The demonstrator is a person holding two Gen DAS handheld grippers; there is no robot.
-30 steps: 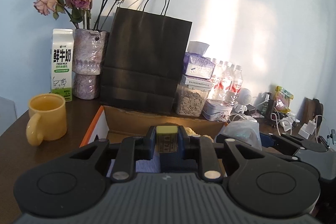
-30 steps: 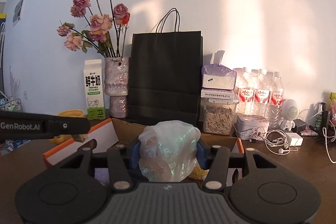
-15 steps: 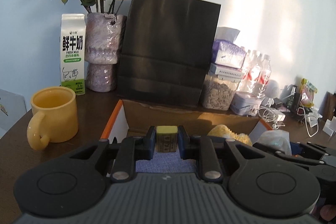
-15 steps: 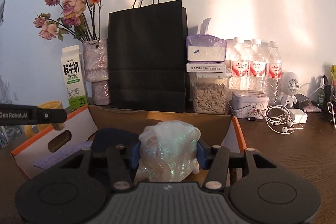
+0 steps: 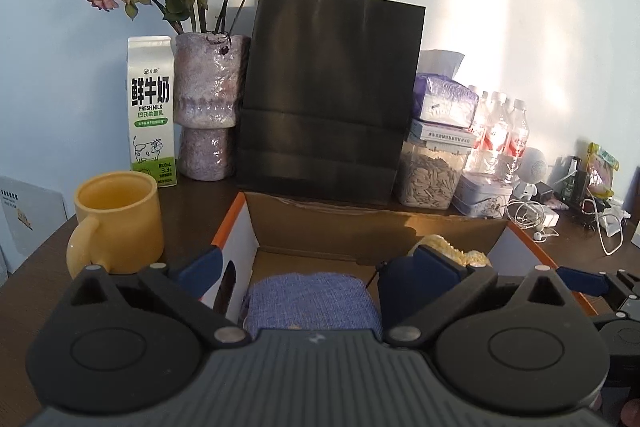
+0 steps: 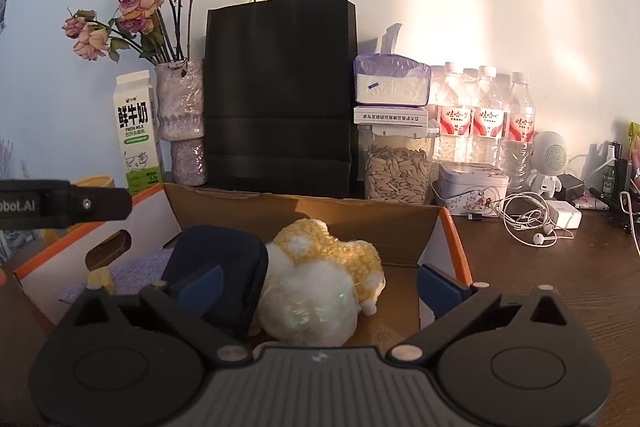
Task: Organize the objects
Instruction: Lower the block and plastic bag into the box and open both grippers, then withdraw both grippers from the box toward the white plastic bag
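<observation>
Above the open orange-edged cardboard box [image 6: 448, 227], both grippers hung with jaws spread wide and empty. The left gripper [image 5: 316, 263] stood over the blue woven cloth [image 5: 308, 299] inside the box; the right gripper [image 6: 320, 281] stood over the translucent crinkled plastic bag [image 6: 308, 307], which lay against the yellow-and-white plush toy [image 6: 324, 251] and beside the dark blue zip case [image 6: 216, 255]. Risk (a judgement): a careless withdrawal could catch the box wall and drag the box toward the yellow ceramic mug [image 5: 120, 219] beside it.
</observation>
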